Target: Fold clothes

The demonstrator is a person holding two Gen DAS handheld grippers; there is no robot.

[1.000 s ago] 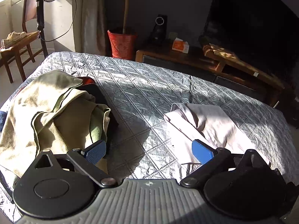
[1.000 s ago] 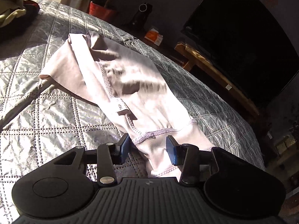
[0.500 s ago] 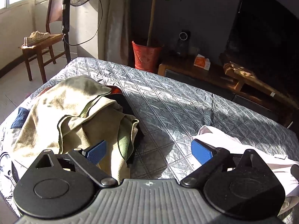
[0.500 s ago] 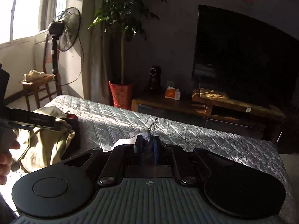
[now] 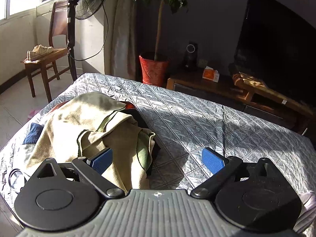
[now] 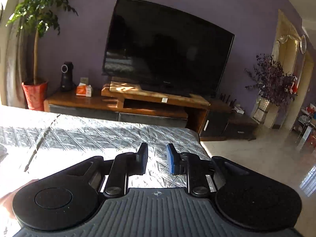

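Left gripper (image 5: 157,159) hangs over the quilted grey surface (image 5: 197,122), jaws spread wide, nothing between the blue pads (image 5: 212,161). Its left pad sits in front of the olive-green garment (image 5: 85,126), which lies crumpled in a heap on the left part of the surface; can't tell whether the pad touches the cloth or just overlaps it in view. Under the heap, a dark garment (image 5: 142,118) and a bit of red-orange cloth (image 5: 129,105) show at the far edge. A small dark-blue piece (image 5: 32,134) lies just beside the heap on its left. At the lower right frame edge a strip of pale cloth (image 5: 308,199) peeks out behind the gripper body, prob. a light garment, but too little shows to be sure.

Right gripper (image 6: 157,159) is partly open w/ a modest gap, holding nothing; it points across the right end of the surface toward the TV (image 6: 167,49) and wooden TV stand (image 6: 126,102). A hand (image 6: 11,199) shows blurred at the lower left of the right wrist view.

Bkgd: potted tree in a red pot (image 5: 154,69), standing fan (image 5: 86,0), wooden chair (image 5: 45,59) w/ a pair of pale sneakers (image 5: 39,50) on its seat, orange tissue box (image 5: 211,74) on the stand. Strong sun and hard shadows fall across the quilt.
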